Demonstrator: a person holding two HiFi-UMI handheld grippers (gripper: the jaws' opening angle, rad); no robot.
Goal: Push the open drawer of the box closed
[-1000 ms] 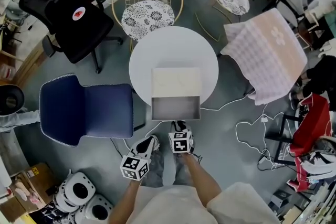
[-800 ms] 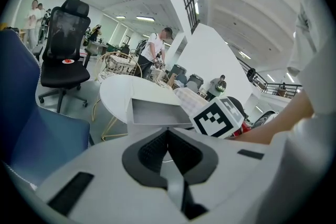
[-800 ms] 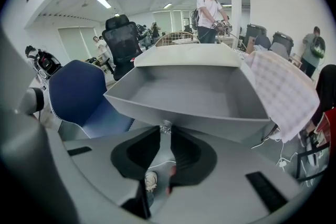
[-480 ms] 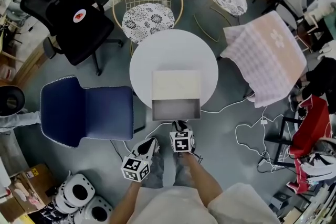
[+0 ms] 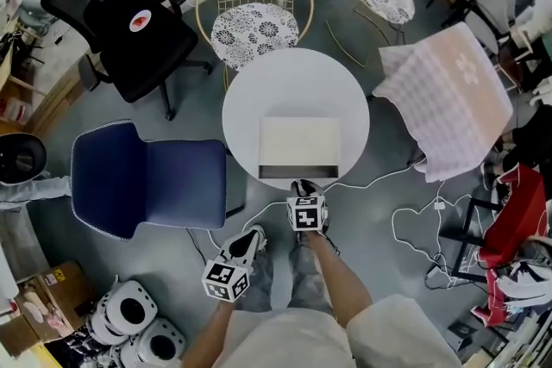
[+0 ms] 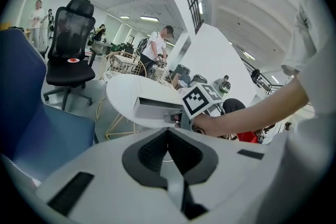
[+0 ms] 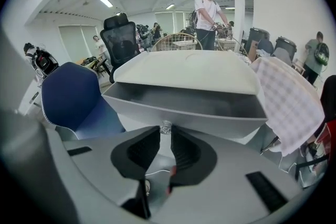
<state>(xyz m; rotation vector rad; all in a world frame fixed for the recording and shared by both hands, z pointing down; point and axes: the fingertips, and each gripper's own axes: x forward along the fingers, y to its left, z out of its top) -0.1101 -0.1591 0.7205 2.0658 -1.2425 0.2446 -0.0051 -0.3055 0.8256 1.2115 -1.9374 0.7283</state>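
Observation:
A white box (image 5: 300,136) stands on the round white table (image 5: 259,90), its grey drawer (image 5: 298,171) sticking out a short way at the near edge. My right gripper (image 5: 302,184) reaches the drawer front. In the right gripper view the drawer (image 7: 184,107) fills the middle, and the right gripper (image 7: 165,131) is shut on the small clear drawer knob (image 7: 165,125). My left gripper (image 5: 254,233) hangs lower left over the floor, away from the box. Its jaws are closed with nothing in them, seen as the left gripper (image 6: 168,131) in its own view.
A blue chair (image 5: 147,181) sits left of the table and a black office chair (image 5: 129,21) stands at the far left. Two wire chairs (image 5: 254,4) are behind. A chair draped in checked cloth (image 5: 448,99) is on the right. White cables (image 5: 414,220) lie on the floor.
The drawer has slid into the box and now sticks out far less. My right gripper has moved toward the table with it. The left gripper stays put.

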